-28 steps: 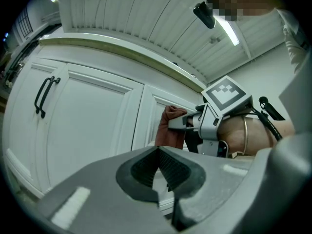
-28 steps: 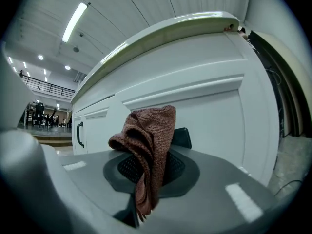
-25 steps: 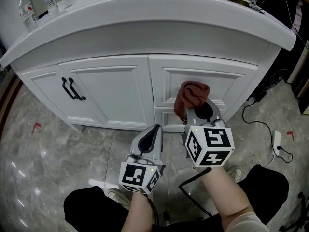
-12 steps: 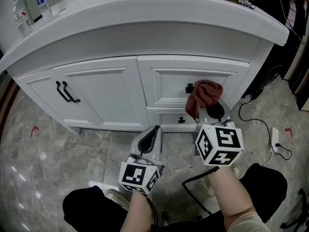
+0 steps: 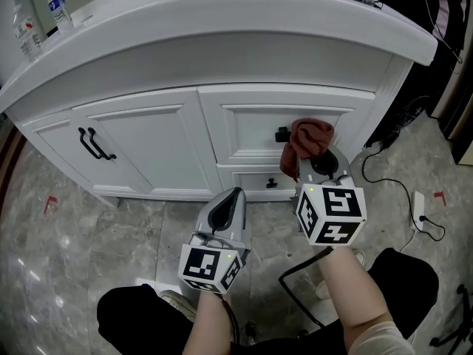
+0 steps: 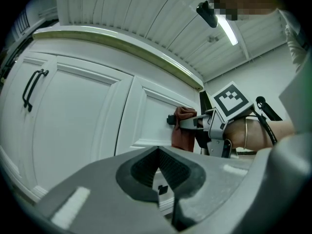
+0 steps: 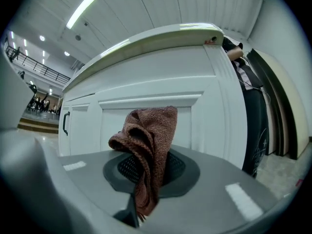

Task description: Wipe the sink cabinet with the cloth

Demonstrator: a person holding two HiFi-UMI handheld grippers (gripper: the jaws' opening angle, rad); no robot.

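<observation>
"Holding anything, was the right gripper [image 5: 313, 160]?"

"Yes. Its jaws were clamped on a reddish-brown cloth [image 5: 309, 134]. The right gripper view showed the fabric pinched between them, bunched up above and with a short end hanging below."

"Where was the cloth in relation to the sink cabinet [image 5: 148, 135]?"

"Up at the top drawer front on the cabinet's right half, just beside the black knob [image 5: 281, 134]. In the head view it overlapped the drawer panel. Whether it pressed against the paint, I couldn't tell."

"And the left gripper [image 5: 233, 197]?"

"Its jaws were closed together with nothing between them. It hung lower than the right gripper and to its left, pointing at the bottom of the cabinet and not touching it. A second, smaller knob [image 5: 272, 184] on the lower drawer sat just ahead of it."

"What else was in view?"

"Two black handles [image 5: 94, 144] stood side by side where the left doors met. A water bottle [image 5: 57, 7] stood at the far left of the white countertop [image 5: 222, 21]. The floor [image 5: 59, 235] was grey, glossy stone. The person's bare forearm [image 5: 347, 287] ran up into the right gripper, behind its marker cube [image 5: 330, 214]."
</observation>
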